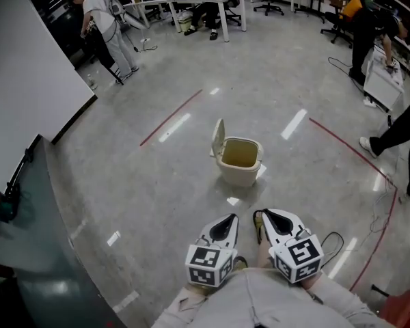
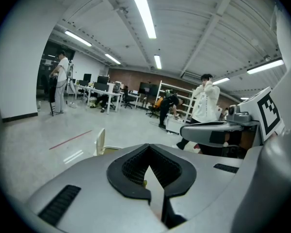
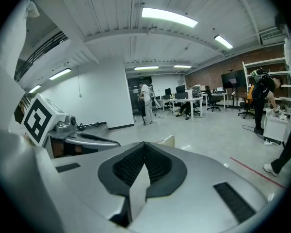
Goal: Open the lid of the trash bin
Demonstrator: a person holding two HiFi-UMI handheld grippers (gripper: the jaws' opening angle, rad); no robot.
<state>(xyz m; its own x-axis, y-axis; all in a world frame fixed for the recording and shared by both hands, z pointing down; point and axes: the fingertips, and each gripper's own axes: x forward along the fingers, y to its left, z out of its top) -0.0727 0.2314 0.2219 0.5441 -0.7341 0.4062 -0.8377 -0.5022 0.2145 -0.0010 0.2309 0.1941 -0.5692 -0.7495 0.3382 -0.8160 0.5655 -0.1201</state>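
The left hand-held gripper [image 1: 224, 225] has its jaws pressed together on nothing. Its own view shows only the upright lid [image 2: 101, 141] above the gripper body. The trash bin [image 1: 240, 161] stands on the floor [image 1: 157, 183] ahead of both grippers, well apart from them. Only the head view shows its open inside. The right hand-held gripper [image 1: 275, 219] is also pressed together and empty.
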